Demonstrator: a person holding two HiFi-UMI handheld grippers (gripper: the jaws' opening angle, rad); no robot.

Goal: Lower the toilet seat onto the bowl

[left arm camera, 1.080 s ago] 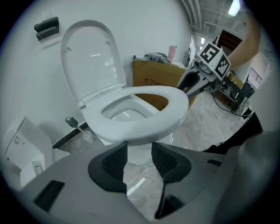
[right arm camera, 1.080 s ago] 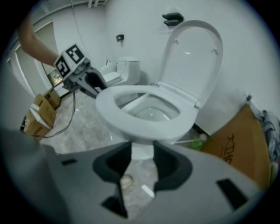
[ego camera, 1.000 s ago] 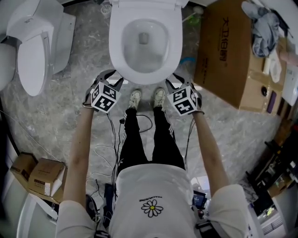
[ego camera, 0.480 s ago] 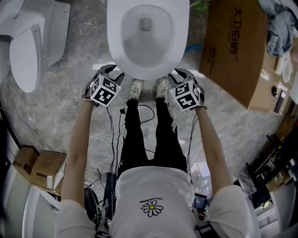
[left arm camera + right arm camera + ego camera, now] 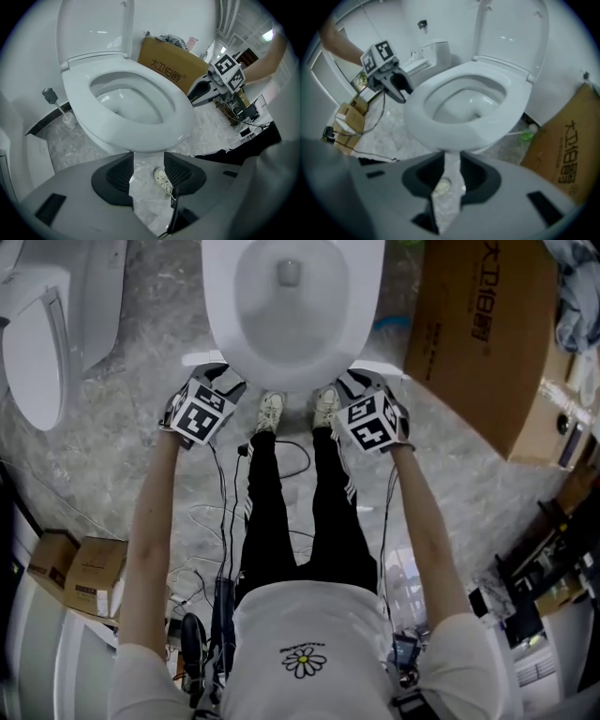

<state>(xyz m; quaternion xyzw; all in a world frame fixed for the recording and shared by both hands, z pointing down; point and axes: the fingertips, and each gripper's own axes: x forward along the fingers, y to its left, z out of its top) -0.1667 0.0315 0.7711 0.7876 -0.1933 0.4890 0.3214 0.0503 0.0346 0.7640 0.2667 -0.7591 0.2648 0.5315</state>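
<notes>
- Jaws of left gripper (image 5: 149,165) opening, wide apart, nothing between them (only floor beyond).
- Right gripper (image 5: 451,161) closing, gap narrow, empty.
- Toilet seat (image 5: 180,112) lies on bowl (image 5: 281,315); both grippers sit closer to its front than before.

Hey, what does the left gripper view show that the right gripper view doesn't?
Only the left gripper view: the right gripper, its claw closing and empty, a dark-topped toilet brush in a white holder beside the bowl, and crumpled grey cloth on the box. Only the right gripper view: the left gripper, its claw opening and empty, a second white toilet, small cardboard boxes on the floor, and a green object. Both: the white ceramic toilet bowl, its raised white seat, the large brown cardboard box and the grey marbled floor.
</notes>
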